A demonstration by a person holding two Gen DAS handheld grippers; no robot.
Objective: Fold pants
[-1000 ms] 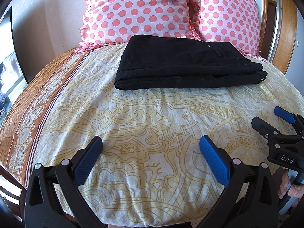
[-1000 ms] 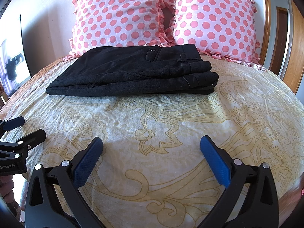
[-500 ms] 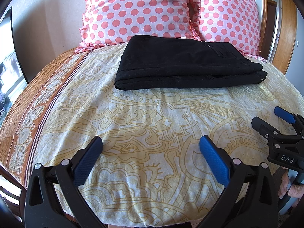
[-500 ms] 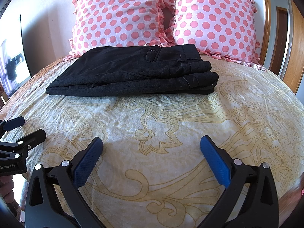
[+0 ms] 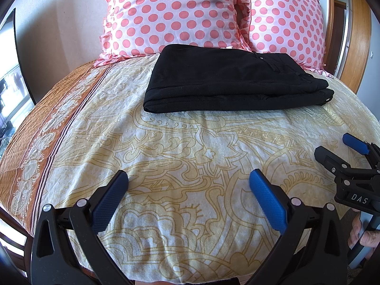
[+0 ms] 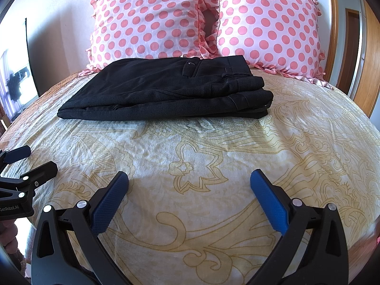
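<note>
Black pants (image 5: 228, 80) lie folded in a flat rectangle at the far side of the bed, in front of the pillows; the right wrist view shows the same pants (image 6: 171, 95) with the waistband and a button to the right. My left gripper (image 5: 187, 180) is open over the near part of the bedspread, well short of the pants, holding nothing. My right gripper (image 6: 188, 180) is likewise open and empty near the bed's front edge. Each gripper appears at the edge of the other's view: the right gripper (image 5: 337, 149) and the left gripper (image 6: 35, 159).
Two pink polka-dot pillows (image 5: 175, 11) (image 6: 266, 21) lean against the headboard behind the pants. The cream and gold patterned bedspread (image 5: 190, 147) has an orange border (image 5: 40, 137) on the left. A wooden door frame (image 6: 365, 47) stands at the right. Fingers of a hand (image 5: 365, 235) hold the right gripper's handle.
</note>
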